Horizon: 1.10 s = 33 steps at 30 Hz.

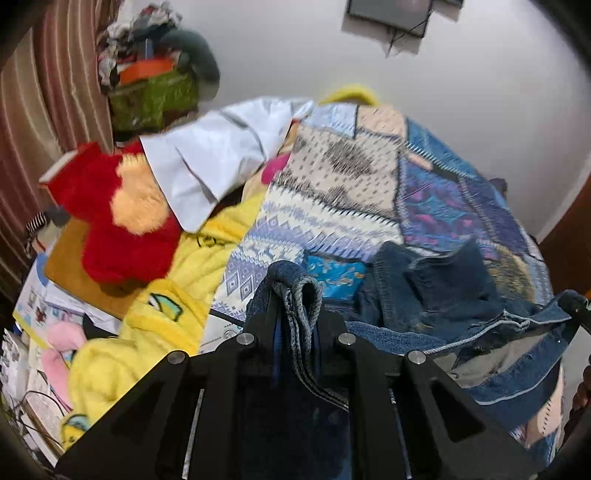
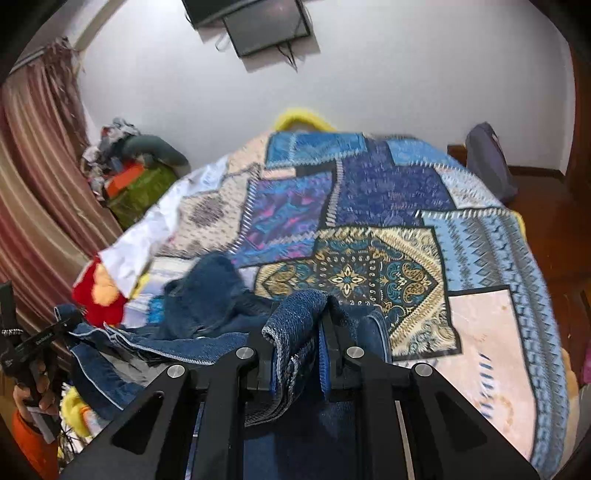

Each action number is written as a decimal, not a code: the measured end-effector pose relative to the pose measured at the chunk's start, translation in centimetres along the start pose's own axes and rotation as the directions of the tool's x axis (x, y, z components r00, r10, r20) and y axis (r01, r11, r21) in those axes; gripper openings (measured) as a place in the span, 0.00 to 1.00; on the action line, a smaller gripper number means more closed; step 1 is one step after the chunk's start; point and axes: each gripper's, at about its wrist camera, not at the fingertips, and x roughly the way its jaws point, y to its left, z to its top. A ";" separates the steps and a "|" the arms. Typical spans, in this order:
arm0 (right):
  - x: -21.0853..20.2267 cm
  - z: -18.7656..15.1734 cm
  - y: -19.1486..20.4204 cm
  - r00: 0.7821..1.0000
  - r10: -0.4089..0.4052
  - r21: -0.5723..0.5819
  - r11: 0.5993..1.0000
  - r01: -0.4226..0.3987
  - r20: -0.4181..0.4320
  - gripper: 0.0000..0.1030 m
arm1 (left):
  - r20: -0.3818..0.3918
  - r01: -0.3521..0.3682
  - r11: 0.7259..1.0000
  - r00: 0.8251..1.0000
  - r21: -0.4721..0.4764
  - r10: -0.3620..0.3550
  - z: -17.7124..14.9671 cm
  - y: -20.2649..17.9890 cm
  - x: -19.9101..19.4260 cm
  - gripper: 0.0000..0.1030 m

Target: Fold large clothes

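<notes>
A pair of blue denim jeans hangs between my two grippers above a bed with a patchwork blanket. My left gripper is shut on a bunched denim edge. My right gripper is shut on another bunched edge of the jeans. The denim stretches from one gripper to the other, and part of it rests on the blanket. My left gripper also shows at the left edge of the right wrist view, held by a hand.
A white garment, a red plush and a yellow fluffy blanket lie on the bed's left side. A cluttered green box stands by striped curtains. A wall screen hangs above. Wooden floor lies right.
</notes>
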 end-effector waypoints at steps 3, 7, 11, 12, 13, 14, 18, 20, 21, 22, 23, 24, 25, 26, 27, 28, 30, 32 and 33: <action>3.5 -0.3 -1.0 0.999 -0.006 0.013 1.000 0.007 -0.049 0.13 | -0.060 -0.021 1.000 0.998 -0.019 0.020 -0.4 0.5 3.9 0.13; 6.8 -1.4 -2.3 0.995 -0.004 0.007 1.000 0.005 -0.102 0.14 | -0.115 -0.066 0.998 0.991 0.001 0.066 -1.9 0.8 7.6 0.15; 6.8 -1.8 -3.3 0.991 0.060 -0.006 0.998 -0.061 -0.120 0.14 | -0.121 -0.093 0.995 0.988 0.043 0.098 -2.6 0.2 8.9 0.16; 6.6 -1.7 -3.7 0.987 0.085 -0.005 0.996 -0.087 -0.136 0.14 | -0.121 -0.099 0.994 0.987 0.055 0.105 -2.6 0.0 8.9 0.16; 6.3 -1.5 -3.9 0.983 0.105 -0.002 0.994 -0.106 -0.149 0.14 | -0.124 -0.105 0.992 0.986 0.068 0.113 -2.7 -0.1 8.9 0.16; 6.0 -1.4 -4.2 0.979 0.124 0.006 0.992 -0.124 -0.159 0.14 | -0.128 -0.107 0.992 0.985 0.072 0.115 -2.6 -0.1 8.9 0.16; 3.8 -0.6 -5.3 0.977 0.149 0.047 0.989 -0.144 -0.149 0.14 | -0.153 -0.101 0.993 0.982 0.055 0.108 -2.2 0.3 8.8 0.16; 1.6 0.0 -6.0 0.997 -0.003 0.031 1.000 0.005 -0.074 0.14 | -0.164 -0.106 0.993 0.980 0.050 0.112 -1.9 0.5 8.4 0.17; 0.4 0.4 -6.5 0.996 -0.082 0.018 0.996 0.083 -0.037 0.14 | -0.166 -0.097 0.994 0.981 0.048 0.104 -1.8 0.4 8.2 0.18; -0.9 0.7 -7.0 0.995 -0.103 0.015 0.995 0.103 -0.015 0.14 | -0.168 -0.090 0.995 0.981 0.047 0.097 -1.7 0.4 7.6 0.19; -1.6 0.9 -7.4 0.995 -0.094 0.017 0.995 0.094 -0.015 0.14 | -0.173 -0.086 0.995 0.981 0.048 0.093 -1.5 0.4 6.9 0.20; -2.5 1.0 -7.7 0.997 -0.075 0.018 0.997 0.075 -0.021 0.14 | -0.173 -0.083 0.995 0.981 0.052 0.091 -1.4 0.3 6.3 0.23; -3.3 0.9 -7.8 0.998 -0.056 0.012 0.998 0.056 -0.029 0.14 | -0.166 -0.074 0.995 0.982 0.066 0.085 -1.2 0.2 5.3 0.27; -4.0 0.7 -7.7 0.998 -0.049 -0.003 0.999 0.048 -0.036 0.14 | -0.151 -0.068 0.994 0.985 0.082 0.080 -1.0 0.0 4.1 0.29; -4.8 0.3 -7.3 0.998 -0.052 -0.031 0.998 0.051 -0.039 0.14 | -0.134 -0.078 0.992 0.987 0.095 0.090 -1.0 -0.1 3.4 0.38; -5.4 0.0 -6.8 0.998 -0.057 -0.052 0.997 0.055 -0.039 0.14 | -0.095 -0.114 0.987 0.988 0.117 0.125 -0.9 -0.3 2.1 0.51; -6.3 -0.8 -5.8 0.997 -0.058 -0.099 0.994 0.053 -0.042 0.14 | -0.002 -0.191 0.965 0.981 0.182 0.195 -0.8 -0.9 -0.3 0.63; -6.7 -2.2 -4.3 0.998 -0.037 -0.147 0.989 0.029 -0.051 0.14 | 0.059 -0.213 0.946 0.977 0.242 0.205 -1.1 -1.6 -2.7 0.67; -6.8 -2.7 -3.7 0.998 -0.028 -0.163 0.987 0.018 -0.055 0.14 | 0.061 -0.205 0.944 0.979 0.257 0.196 -1.3 -1.7 -3.3 0.69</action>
